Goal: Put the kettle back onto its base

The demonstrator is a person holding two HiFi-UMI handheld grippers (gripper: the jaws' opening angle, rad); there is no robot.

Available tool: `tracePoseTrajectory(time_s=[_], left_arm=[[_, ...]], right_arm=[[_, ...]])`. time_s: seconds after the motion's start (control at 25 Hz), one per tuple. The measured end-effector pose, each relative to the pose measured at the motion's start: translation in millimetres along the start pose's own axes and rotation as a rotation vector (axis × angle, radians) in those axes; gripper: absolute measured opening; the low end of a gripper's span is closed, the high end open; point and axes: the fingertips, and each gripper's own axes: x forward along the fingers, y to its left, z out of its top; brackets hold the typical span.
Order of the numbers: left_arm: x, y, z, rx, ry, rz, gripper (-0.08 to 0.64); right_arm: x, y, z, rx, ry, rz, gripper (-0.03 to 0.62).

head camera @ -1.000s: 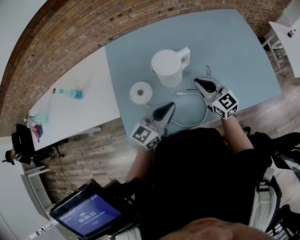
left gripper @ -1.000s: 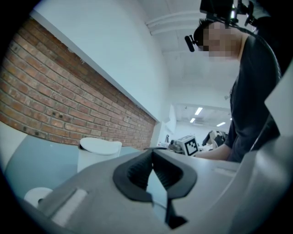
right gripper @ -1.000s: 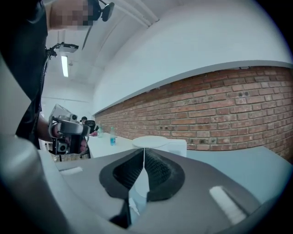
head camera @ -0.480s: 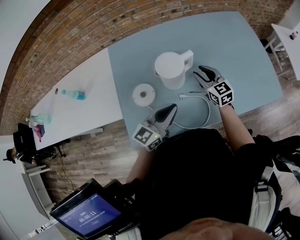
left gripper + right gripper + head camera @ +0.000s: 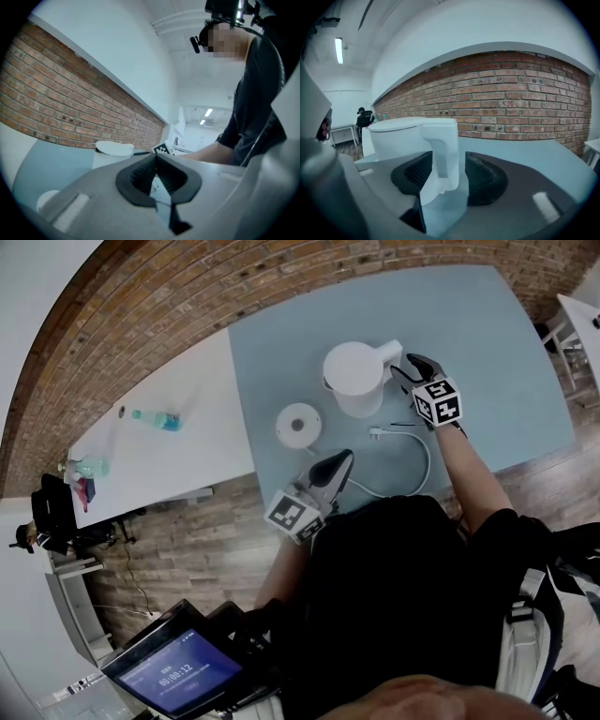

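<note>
A white kettle (image 5: 354, 377) stands on the pale blue table (image 5: 487, 343), its handle (image 5: 390, 356) turned to the right. Its round white base (image 5: 298, 425) lies apart from it, to the front left. My right gripper (image 5: 405, 367) has reached the handle. In the right gripper view the handle (image 5: 443, 145) stands between the opening jaws (image 5: 447, 158), and the ribbed pads (image 5: 483, 174) do not press on it. My left gripper (image 5: 343, 457) hovers near the table's front edge, well short of the kettle (image 5: 112, 151). It (image 5: 155, 157) is shut on nothing.
The base's power cord (image 5: 427, 457) loops over the table in front of the kettle, its plug (image 5: 377, 434) lying loose. A water bottle (image 5: 155, 418) lies on the white table (image 5: 187, 456) to the left. A brick wall (image 5: 525, 108) runs behind the tables.
My right gripper has travelled forward and down to the kettle's handle, and its jaws have opened around it. The left gripper has stayed where it was.
</note>
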Motion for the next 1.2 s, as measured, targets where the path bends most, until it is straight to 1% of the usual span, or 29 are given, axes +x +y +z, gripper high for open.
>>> tracePoseTrajectory(time_s=[0.24,0.4,0.56,0.72,0.84,0.92,1.0,1.08,1.2], left_arm=[[-6,5,8,0.015,-0.019,0.030,0.005],[-18,11,-4,0.003,-0.004,0.050,0.005],[-24,12,-5,-0.012,0.000,0.063,0.005],[-24,10,-6,-0.016,0.009,0.070,0.005],[-25,11,-13,-0.020,0.008,0.075,0.005],[-26,12,-17,-0.012,-0.010,0.074,0.005],[-25,10,-15,-0.006,-0.004,0.068,0.005],[-26,11,-13,-0.013,0.010,0.080,0.005],[-27,13,-15,-0.021,0.020,0.087,0.005]], right_arm=[[28,-10,-10,-0.034,0.059,-0.001,0.215],[44,-13,-13,-0.025,0.072,-0.006,0.213],[56,-16,-10,-0.012,0.081,-0.012,0.207],[68,-15,-8,-0.025,0.080,-0.009,0.179],[75,-14,-9,-0.008,0.084,-0.012,0.159],[79,-12,-10,-0.002,0.087,-0.014,0.133],[81,-13,-10,0.000,0.084,-0.025,0.099],[82,-15,-10,0.006,0.079,-0.043,0.077],[81,-17,-9,0.015,0.068,-0.051,0.073]])
